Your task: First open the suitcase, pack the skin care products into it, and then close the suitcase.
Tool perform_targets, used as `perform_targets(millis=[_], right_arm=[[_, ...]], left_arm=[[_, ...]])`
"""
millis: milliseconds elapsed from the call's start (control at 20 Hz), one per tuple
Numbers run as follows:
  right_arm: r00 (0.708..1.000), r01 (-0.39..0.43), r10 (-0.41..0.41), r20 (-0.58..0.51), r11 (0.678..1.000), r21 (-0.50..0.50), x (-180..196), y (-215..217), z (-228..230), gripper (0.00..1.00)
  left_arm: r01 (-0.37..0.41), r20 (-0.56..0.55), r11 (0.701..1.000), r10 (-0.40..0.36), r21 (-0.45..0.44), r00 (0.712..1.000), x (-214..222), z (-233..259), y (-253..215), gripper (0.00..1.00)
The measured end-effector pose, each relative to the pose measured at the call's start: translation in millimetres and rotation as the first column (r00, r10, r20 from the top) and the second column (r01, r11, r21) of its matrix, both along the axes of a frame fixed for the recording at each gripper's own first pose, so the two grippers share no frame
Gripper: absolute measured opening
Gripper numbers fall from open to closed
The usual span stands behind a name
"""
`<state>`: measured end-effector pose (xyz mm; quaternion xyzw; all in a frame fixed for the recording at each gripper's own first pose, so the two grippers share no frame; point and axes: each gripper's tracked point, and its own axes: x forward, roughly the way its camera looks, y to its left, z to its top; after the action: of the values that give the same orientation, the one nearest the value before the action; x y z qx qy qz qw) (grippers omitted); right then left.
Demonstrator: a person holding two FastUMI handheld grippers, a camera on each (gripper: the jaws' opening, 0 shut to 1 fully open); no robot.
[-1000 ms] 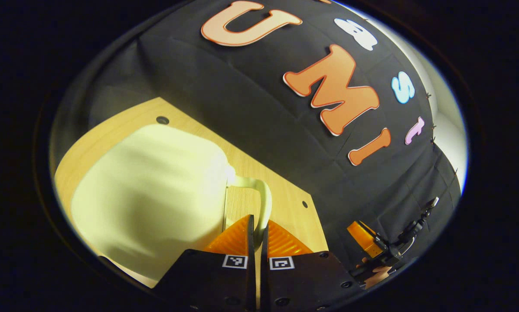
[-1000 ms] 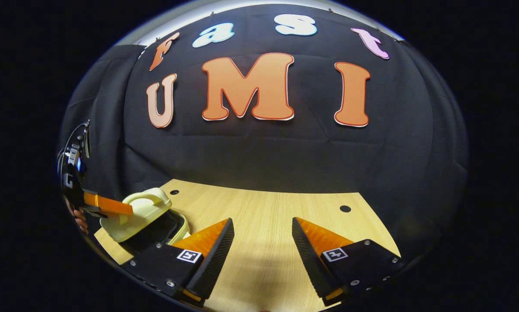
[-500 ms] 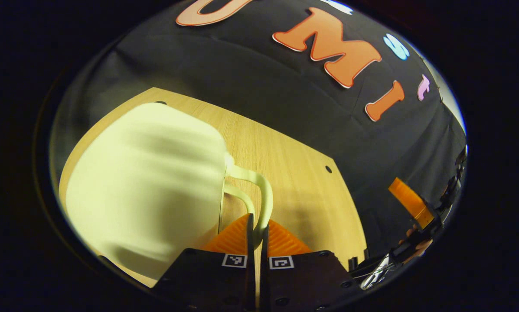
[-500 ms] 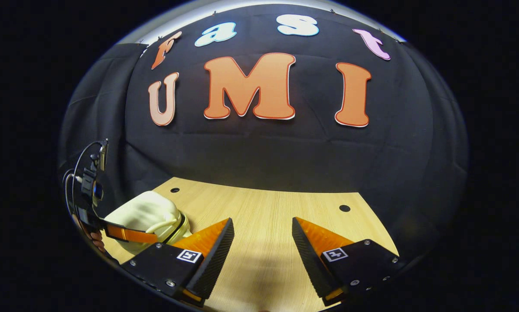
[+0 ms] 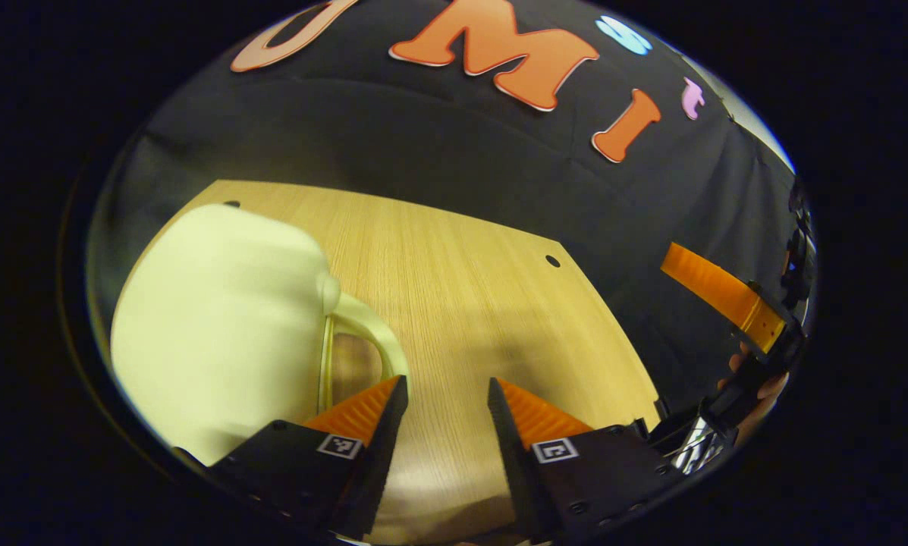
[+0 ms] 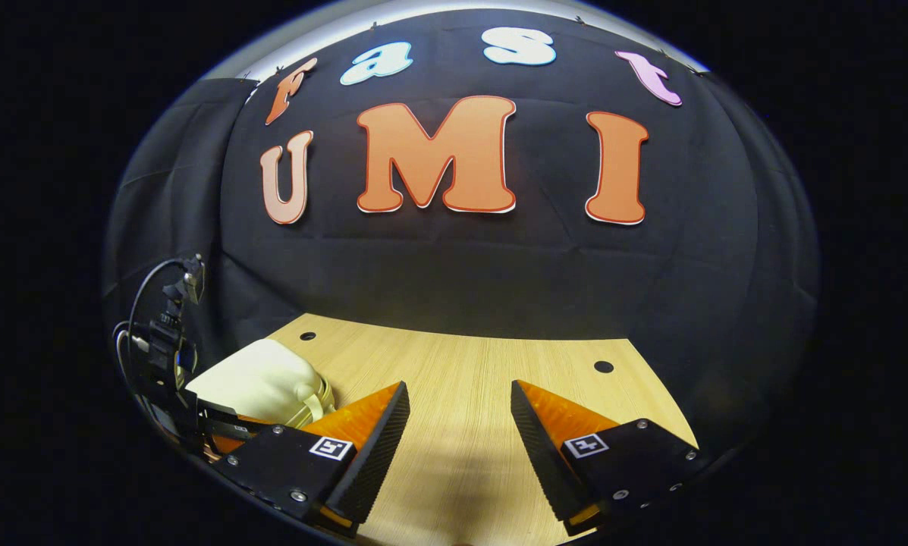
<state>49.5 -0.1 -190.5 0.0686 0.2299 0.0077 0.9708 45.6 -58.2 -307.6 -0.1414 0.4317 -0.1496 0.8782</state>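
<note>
A small pale-yellow suitcase (image 5: 218, 326) lies shut on the wooden table (image 5: 461, 303), its loop handle (image 5: 366, 334) pointing toward my left gripper (image 5: 442, 394). That gripper is open, its left finger just below the handle, with bare table between the fingers. In the right gripper view the suitcase (image 6: 260, 379) sits at the table's left end, with the left gripper's body (image 6: 169, 379) beside it. My right gripper (image 6: 460, 406) is open over the bare wooden table (image 6: 469, 371), holding nothing. It also appears at the far right of the left gripper view (image 5: 727, 292), held by a hand (image 5: 761, 383).
The black cloth wall (image 6: 454, 258) rises just behind the table's far edge. Small dark holes (image 6: 604, 366) mark the tabletop near its back corners. A cable (image 6: 146, 284) loops off the left gripper's body.
The suitcase lid has come down and shut. My left gripper, earlier shut on the handle, has let go and opened. The right gripper has stayed still.
</note>
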Motion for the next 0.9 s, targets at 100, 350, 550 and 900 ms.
perform_targets(millis=[100, 350, 550, 900], right_arm=[[1.0, 0.013, -0.013, 0.011, 1.0, -0.001, 1.6, -3.6, 4.2, 0.86], [0.992, 0.044, -0.039, 0.121, 0.998, -0.039, 11.0, -8.6, 36.6, 0.86], [0.985, 0.035, -0.027, 0.168, 0.998, -0.048, 13.6, -2.1, 51.9, 0.86], [0.972, 0.002, 0.01, 0.235, 0.999, -0.051, 12.9, 13.7, 77.4, 0.86]], left_arm=[[0.011, 0.088, 0.999, -0.014, 0.041, 0.996, 10.9, 20.9, -4.0, 0.72], [-0.07, 0.381, 0.968, -0.027, 0.24, 0.924, 42.0, 76.7, 22.3, 0.89], [-0.15, 0.482, 0.958, 0.015, 0.243, 0.876, 57.3, 114.7, 33.1, 0.9], [-0.246, 0.609, 0.947, 0.071, 0.207, 0.79, 76.5, 180.7, 40.5, 0.9]])
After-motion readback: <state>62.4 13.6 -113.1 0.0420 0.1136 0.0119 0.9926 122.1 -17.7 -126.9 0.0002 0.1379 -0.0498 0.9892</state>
